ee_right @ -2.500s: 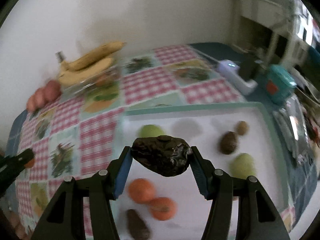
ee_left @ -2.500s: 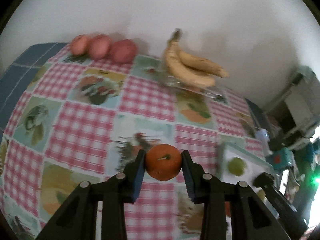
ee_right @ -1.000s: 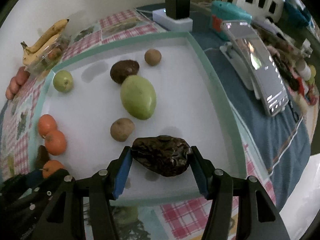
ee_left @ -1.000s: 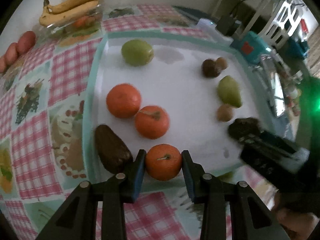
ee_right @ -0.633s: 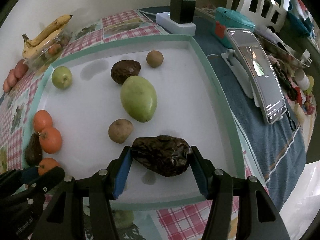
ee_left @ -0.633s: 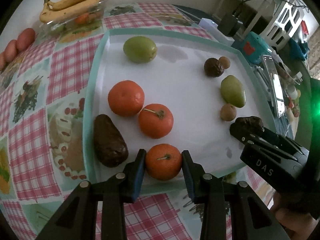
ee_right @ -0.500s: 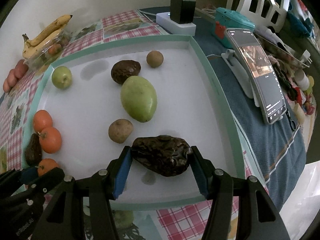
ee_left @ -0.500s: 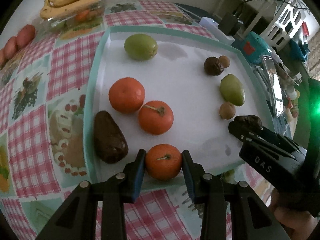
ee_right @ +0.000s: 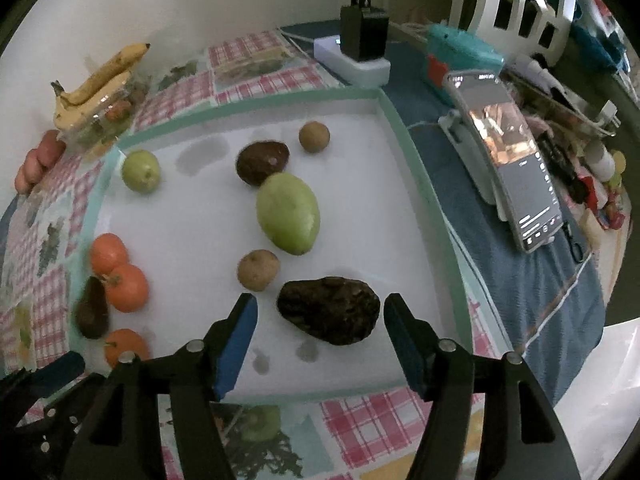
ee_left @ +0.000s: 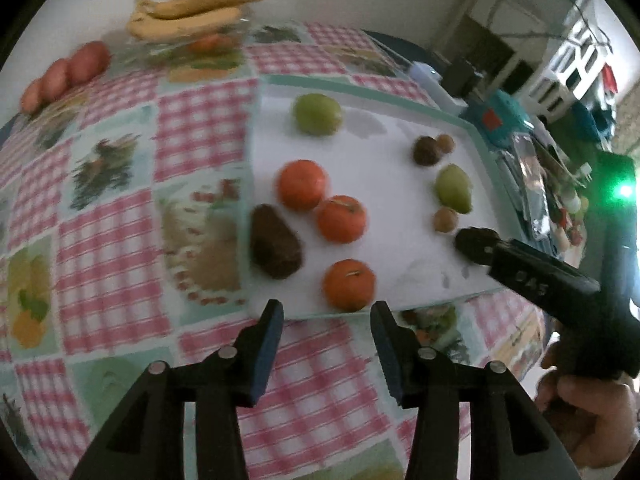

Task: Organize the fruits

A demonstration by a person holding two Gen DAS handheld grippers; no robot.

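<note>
Two releases are under way over the tray (ee_right: 416, 148). Right gripper (ee_right: 320, 326) jaws are opening, the avocado (ee_right: 329, 310) lying free between them. Left gripper (ee_left: 326, 346) jaws are opening, empty, the orange (ee_left: 349, 284) just ahead. Best lift both straight up, clear of the fruit.

I saw a white tray (ee_right: 192, 216) w/ teal rim on a pink-and-white checked cloth (ee_left: 104, 264) w/ fruit-print squares. At tray's 9 o'clock: three orange tangerines (ee_left: 349, 283), one dark brown avocado (ee_left: 274, 247). Toward 12: green apple (ee_right: 141, 171), another brown avocado (ee_right: 262, 162), tan-brown kiwi (ee_right: 314, 137). Centre: pale green mango (ee_right: 289, 213), beige potato (ee_right: 258, 269). At 6: blackish-brown wrinkled avocado (ee_right: 329, 309). Yellow bananas (ee_right: 96, 84) w/ dark spots at 10. Pads (ee_right: 236, 336) were blue, arms black.
</note>
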